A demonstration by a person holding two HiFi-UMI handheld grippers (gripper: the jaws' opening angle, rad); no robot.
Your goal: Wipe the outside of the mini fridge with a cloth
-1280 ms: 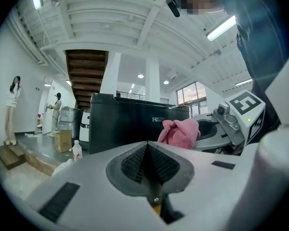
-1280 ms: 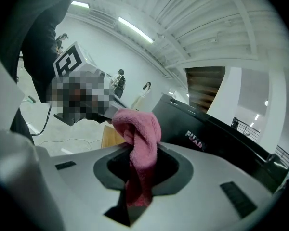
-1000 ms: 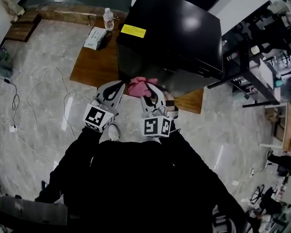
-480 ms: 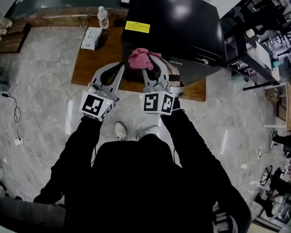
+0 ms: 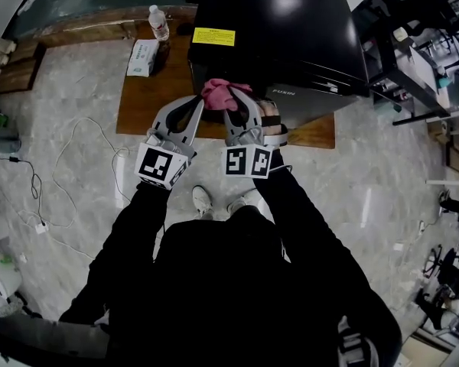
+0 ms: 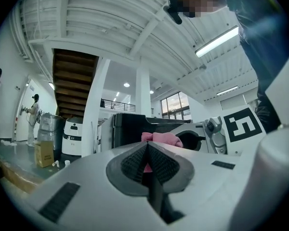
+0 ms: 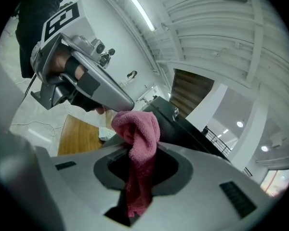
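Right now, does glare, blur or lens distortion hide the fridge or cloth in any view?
Head view: bright glare spot on the mini fridge top, but the pink cloth reads sharp. Right gripper view: heavy fisheye bending, cloth crisp in the right hand-held gripper, its near body blurred. Left gripper view: dark vignetted corners, soft foreground.

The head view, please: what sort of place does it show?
Probably an open lab or workshop hall, not a home: cluttered equipment benches beside the mini fridge, loose cables across the tiled floor, and, in the left gripper view, a high ribbed ceiling with strip lights.
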